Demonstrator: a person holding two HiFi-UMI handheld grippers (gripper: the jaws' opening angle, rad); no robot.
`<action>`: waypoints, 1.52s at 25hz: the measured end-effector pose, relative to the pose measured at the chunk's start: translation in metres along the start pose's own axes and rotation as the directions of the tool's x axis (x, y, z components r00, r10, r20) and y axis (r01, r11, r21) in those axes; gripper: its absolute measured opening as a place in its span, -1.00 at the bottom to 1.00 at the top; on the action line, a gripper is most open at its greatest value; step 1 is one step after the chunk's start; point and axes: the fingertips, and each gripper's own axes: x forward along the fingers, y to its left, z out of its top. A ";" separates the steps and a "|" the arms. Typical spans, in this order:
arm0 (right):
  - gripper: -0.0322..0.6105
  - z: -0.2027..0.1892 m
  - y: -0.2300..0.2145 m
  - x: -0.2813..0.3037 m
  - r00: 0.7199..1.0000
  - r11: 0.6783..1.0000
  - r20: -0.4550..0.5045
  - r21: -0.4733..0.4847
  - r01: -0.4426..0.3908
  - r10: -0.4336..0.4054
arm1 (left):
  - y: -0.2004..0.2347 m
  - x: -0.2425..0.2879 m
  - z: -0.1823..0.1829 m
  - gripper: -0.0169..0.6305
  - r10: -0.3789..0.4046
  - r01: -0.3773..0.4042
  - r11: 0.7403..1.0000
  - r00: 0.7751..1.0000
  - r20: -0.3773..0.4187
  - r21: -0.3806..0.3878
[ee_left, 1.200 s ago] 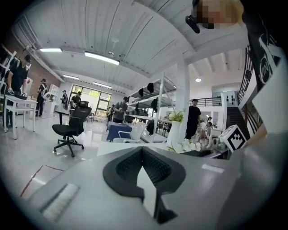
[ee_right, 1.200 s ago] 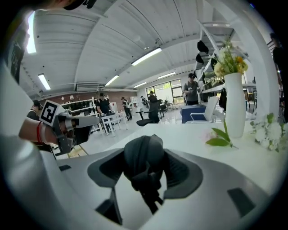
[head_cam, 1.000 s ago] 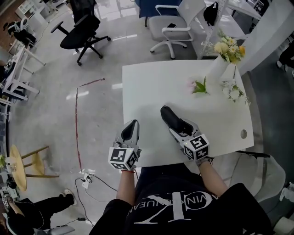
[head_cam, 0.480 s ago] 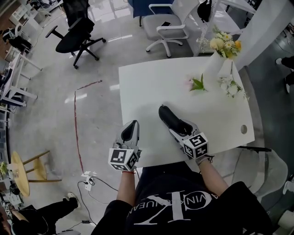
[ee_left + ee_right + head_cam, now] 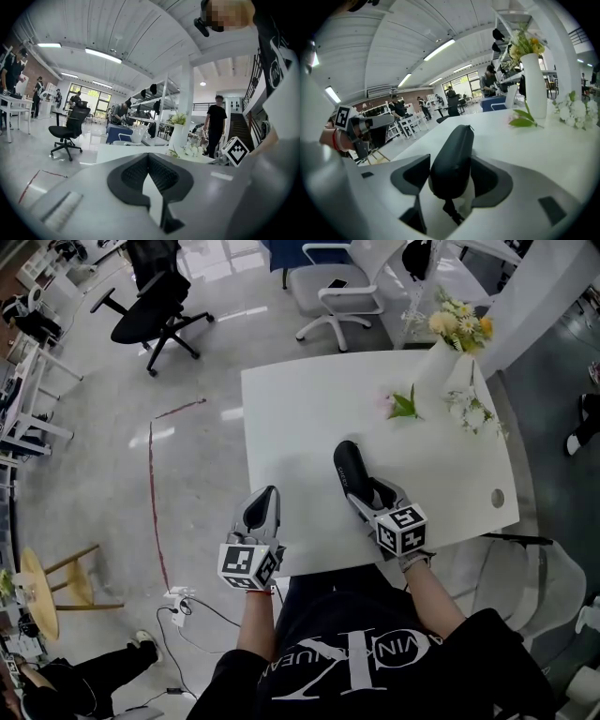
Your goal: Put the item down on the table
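Pinching the dark case [image 5: 348,463] at its rear end, the right gripper [image 5: 363,491] held it by the bench's [image 5: 300,409] near edge. The case looked light, semi-stiff and easy to grip. The left gripper's [image 5: 263,510] jaws were pressed together, empty.

- My right gripper [image 5: 359,486] is over the near middle of the worktop [image 5: 291,409], with the case [image 5: 349,463] between its jaws, pointing away from me.
- My left gripper [image 5: 263,502] is to its left, at the worktop's near left edge.
- The vase [image 5: 442,376] stands at the far right.
- A leafy stem [image 5: 405,412] lies just left of the vase, and a flower sprig [image 5: 473,416] lies before it.
- An office chair [image 5: 150,310] stands on the floor behind, to the left.
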 end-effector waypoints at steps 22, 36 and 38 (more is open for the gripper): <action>-0.10 0.021 -0.020 -0.028 0.994 0.997 0.088 0.048 0.062 -0.066 | -0.014 0.009 0.008 -0.92 -0.031 0.032 0.999 0.999 0.017 -0.007; -0.84 0.082 -0.045 -0.076 0.950 0.985 0.271 -0.026 0.171 -0.158 | -0.021 0.028 0.039 -0.92 -0.049 0.048 0.999 0.996 0.076 0.014; -0.84 0.091 -0.045 -0.083 0.944 0.982 0.291 -0.053 0.182 -0.159 | -0.023 0.031 0.048 -0.92 -0.053 0.052 0.998 0.994 0.093 0.020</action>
